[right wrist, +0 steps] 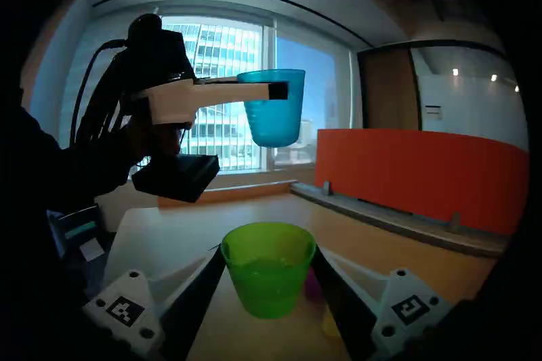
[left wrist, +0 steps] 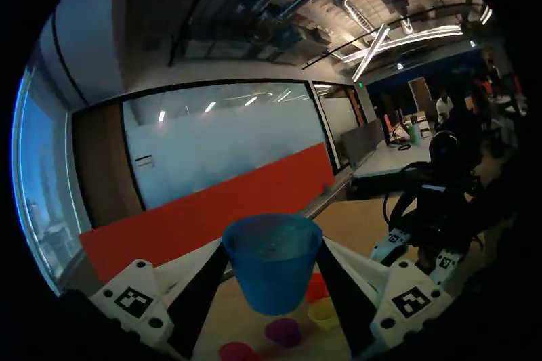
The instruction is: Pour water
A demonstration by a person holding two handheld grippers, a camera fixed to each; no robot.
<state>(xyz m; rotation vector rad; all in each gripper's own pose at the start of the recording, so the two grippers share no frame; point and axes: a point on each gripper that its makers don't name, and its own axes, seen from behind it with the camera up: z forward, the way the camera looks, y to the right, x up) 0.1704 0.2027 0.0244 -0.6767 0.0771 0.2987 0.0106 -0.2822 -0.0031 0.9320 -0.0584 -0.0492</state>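
My left gripper [left wrist: 272, 273] is shut on a blue cup [left wrist: 272, 263], which it holds upright well above the table. That blue cup [right wrist: 272, 107] and the left gripper [right wrist: 274, 92] also appear high up in the right gripper view, carried by a hand in a dark sleeve. My right gripper [right wrist: 269, 280] is shut on a green cup [right wrist: 269, 269] that stands upright low over the wooden table [right wrist: 379, 246]. The blue cup hangs above and beyond the green one. The right gripper [left wrist: 417, 249] shows far off at the right of the left gripper view.
Small cups lie on the table below the blue cup: a red one [left wrist: 316, 286], a yellow one [left wrist: 324, 312], a purple one [left wrist: 283, 331] and a pink one [left wrist: 235, 351]. An orange partition [right wrist: 420, 171] runs along the table's far edge. Windows [right wrist: 217, 103] stand behind.
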